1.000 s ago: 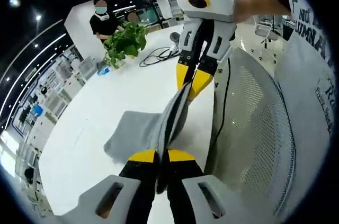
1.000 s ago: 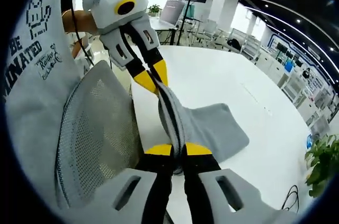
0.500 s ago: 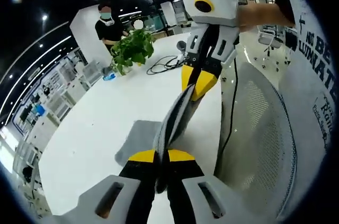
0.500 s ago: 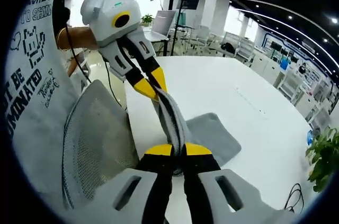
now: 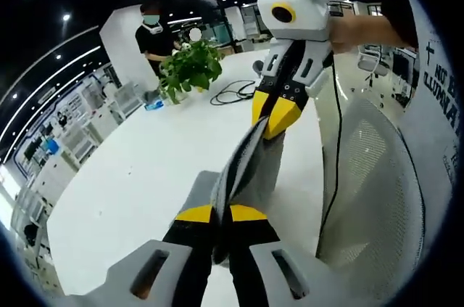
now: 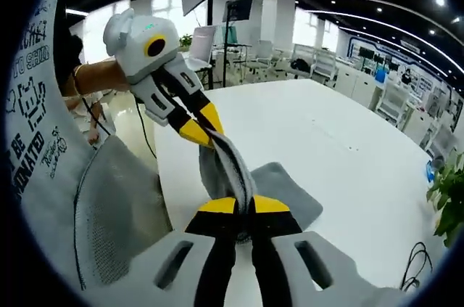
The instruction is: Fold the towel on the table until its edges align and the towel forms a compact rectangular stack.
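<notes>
We've got both grippers' fingers pinching the towel [image 5: 243, 165] edge, stretched taut between them above the worktop [image 5: 145, 176] so corners can align.

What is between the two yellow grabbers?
The grey towel stretches between the left gripper and right gripper, pinched by both, seen in the left gripper view.

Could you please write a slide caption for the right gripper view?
Both grippers, right and left, clamp one edge of the grey towel, lifting it above the white table.
</notes>
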{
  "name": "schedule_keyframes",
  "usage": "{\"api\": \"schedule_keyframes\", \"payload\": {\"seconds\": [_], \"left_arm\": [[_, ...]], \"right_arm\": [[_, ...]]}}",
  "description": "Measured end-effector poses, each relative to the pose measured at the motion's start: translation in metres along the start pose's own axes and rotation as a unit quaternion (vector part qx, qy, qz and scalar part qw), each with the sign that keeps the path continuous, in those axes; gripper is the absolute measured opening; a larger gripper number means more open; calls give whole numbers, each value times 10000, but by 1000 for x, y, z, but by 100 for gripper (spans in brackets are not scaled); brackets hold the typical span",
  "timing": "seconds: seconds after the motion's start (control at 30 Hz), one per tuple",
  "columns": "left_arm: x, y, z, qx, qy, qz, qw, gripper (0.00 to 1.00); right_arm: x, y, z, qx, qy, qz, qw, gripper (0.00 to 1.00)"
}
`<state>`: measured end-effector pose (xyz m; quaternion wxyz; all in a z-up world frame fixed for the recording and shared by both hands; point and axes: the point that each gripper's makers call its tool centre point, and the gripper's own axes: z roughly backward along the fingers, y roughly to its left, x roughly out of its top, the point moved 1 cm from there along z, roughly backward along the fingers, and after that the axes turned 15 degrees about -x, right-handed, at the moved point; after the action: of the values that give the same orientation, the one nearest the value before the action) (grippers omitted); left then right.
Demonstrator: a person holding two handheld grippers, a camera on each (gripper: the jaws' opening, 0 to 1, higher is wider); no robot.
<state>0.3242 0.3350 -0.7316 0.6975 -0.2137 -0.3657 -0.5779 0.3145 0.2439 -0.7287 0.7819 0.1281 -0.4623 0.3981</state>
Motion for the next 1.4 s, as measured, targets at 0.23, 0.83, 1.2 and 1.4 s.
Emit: {"api": "schedule_keyframes", "payload": {"seconds": [0.23,0.83,1.2,1.4], "left_arm": [[-8,21,-16,-100,-23,168,9998,6],[-36,71,-64,-209,42,531,9984,7],[-72,87,-105,-518,338,960,9935,7],[-87,94,-122,-568,422,1204,9902,7]], "right_arm": [[-2,-15,-18,25,71,-342,9994,4],[-25,-54,-80,-125,402,-811,9958,5],[-59,-68,-119,-189,767,-1233,9892,6],[-69,-78,-137,-284,941,-1231,9875,7]]}}
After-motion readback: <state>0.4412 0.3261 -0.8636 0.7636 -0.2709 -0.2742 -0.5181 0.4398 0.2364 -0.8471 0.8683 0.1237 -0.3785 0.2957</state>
